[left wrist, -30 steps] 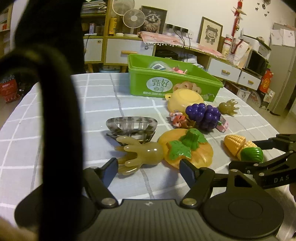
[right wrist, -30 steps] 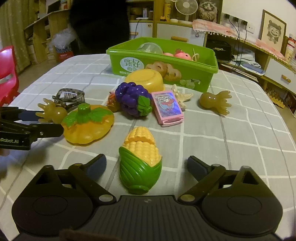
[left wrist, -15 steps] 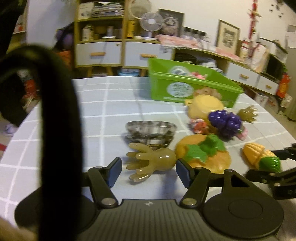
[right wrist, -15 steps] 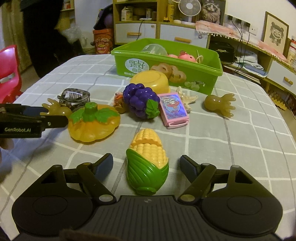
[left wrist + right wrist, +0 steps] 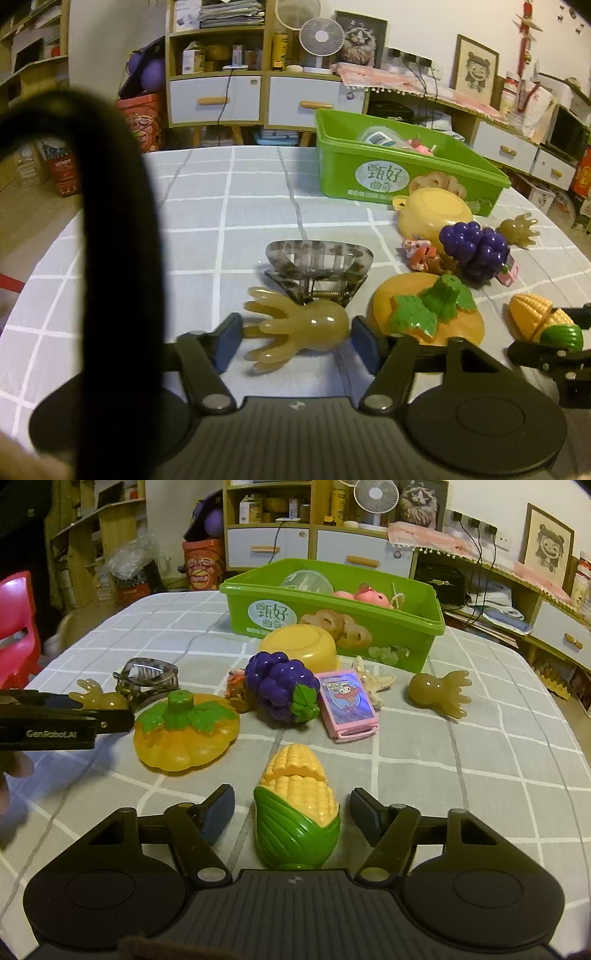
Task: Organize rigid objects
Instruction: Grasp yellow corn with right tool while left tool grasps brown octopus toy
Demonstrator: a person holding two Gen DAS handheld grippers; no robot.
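A translucent amber octopus toy [image 5: 299, 328] lies on the checked tablecloth between the open fingers of my left gripper [image 5: 297, 341]; the pads stand close on both sides, with small gaps. A toy corn cob [image 5: 295, 805] lies between the open fingers of my right gripper [image 5: 291, 810], untouched; it also shows in the left wrist view [image 5: 543, 325]. A green bin [image 5: 332, 613] with several toys inside stands at the back. The left gripper [image 5: 110, 710] shows side-on at the left of the right wrist view.
An orange toy pumpkin [image 5: 184, 734], purple grapes [image 5: 280, 686], an upturned yellow bowl [image 5: 299, 646], a pink card case [image 5: 347, 705], a starfish [image 5: 375, 679], a second octopus [image 5: 439, 694] and a hair claw clip [image 5: 319, 266] crowd the table. A black strap [image 5: 110, 258] blocks the left.
My left gripper has moved forward around the amber octopus and its fingers have narrowed. My right gripper has advanced so the corn sits between its fingers, which have also narrowed.
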